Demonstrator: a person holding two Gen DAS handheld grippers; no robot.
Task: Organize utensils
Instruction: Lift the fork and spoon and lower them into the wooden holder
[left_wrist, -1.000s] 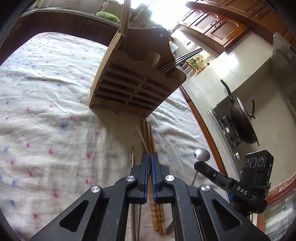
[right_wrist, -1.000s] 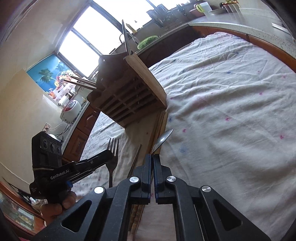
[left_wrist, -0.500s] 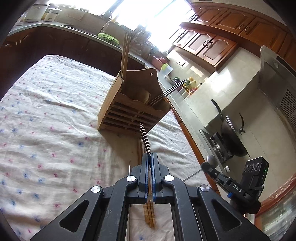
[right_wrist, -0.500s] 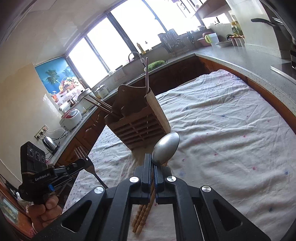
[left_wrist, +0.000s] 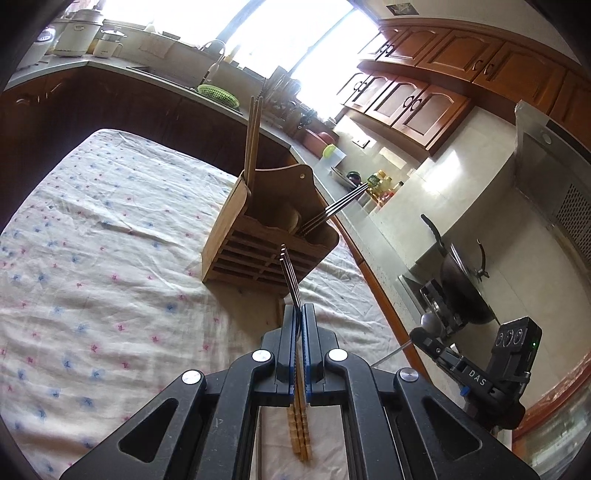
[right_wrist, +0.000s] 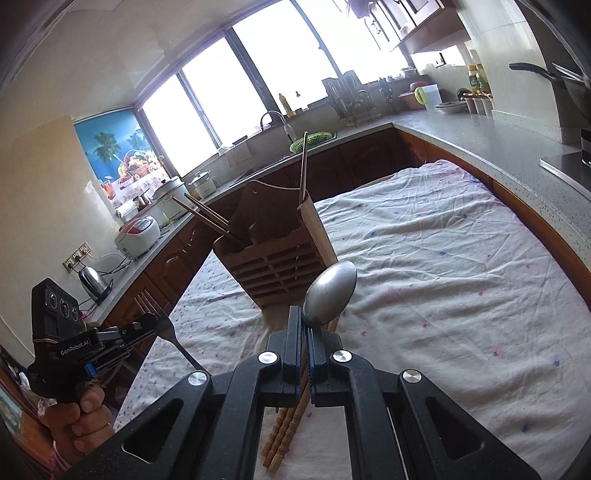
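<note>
While both grippers hung raised over the table, each was clamped on one utensil. Left gripper (left_wrist: 300, 308), bottom centre of the left wrist frame, had its fingers pressed together on a metal fork (left_wrist: 289, 273), tines sticking up and forward toward the wooden utensil holder (left_wrist: 266, 236) at frame centre. In the right wrist frame the same fork (right_wrist: 157, 314) showed at lower left, held in the left gripper (right_wrist: 147, 325) with the person's hand (right_wrist: 79, 417) below it. Right gripper (right_wrist: 303, 325), bottom centre of the right wrist frame, was clamped on a metal spoon (right_wrist: 330, 293), bowl up and just above the fingertips, overlapping the holder (right_wrist: 273, 258) in the view. From the left wrist camera the right gripper (left_wrist: 424, 334) sat at lower right with the spoon bowl (left_wrist: 431, 322) at its tip.

Holder stood on the floral tablecloth (left_wrist: 92, 258), slatted front facing the cameras. Wooden chopsticks (left_wrist: 253, 136) stood upright in its left compartment; metal chopsticks (left_wrist: 343, 203) leaned out to the right from the right compartment. A bundle of wooden chopsticks (left_wrist: 300, 424) lay flat on the cloth under the left gripper, also seen at bottom centre of the right wrist frame (right_wrist: 282, 435). A wok (left_wrist: 461, 288) sat on the stove at right, a green colander (right_wrist: 314, 140) by the sink at top centre.
</note>
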